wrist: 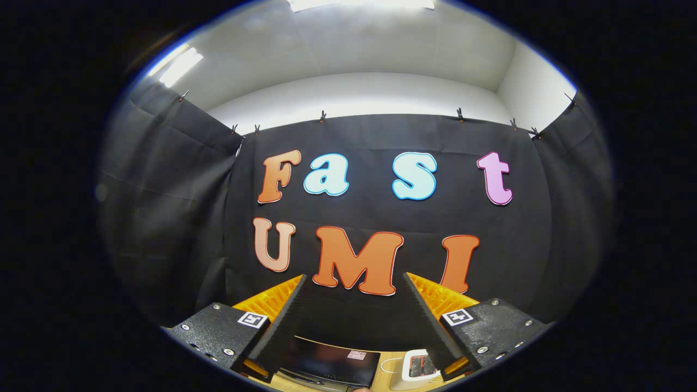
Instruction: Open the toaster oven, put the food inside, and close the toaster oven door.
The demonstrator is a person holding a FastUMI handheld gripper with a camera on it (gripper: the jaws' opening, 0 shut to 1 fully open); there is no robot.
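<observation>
My gripper (355, 279) is raised and points at the booth's back wall, open, with a wide gap and nothing between its fingers. Low down, below and between the two fingers, the dark top of the toaster oven (332, 366) shows on a wooden table (387, 363). Its door and front are hidden from here. The food cannot be made out.
A small white device (415, 369) with a cable lies on the table just right of the toaster oven, under the right finger. Black cloth walls close the booth at the back and on both sides, with a white ceiling above.
</observation>
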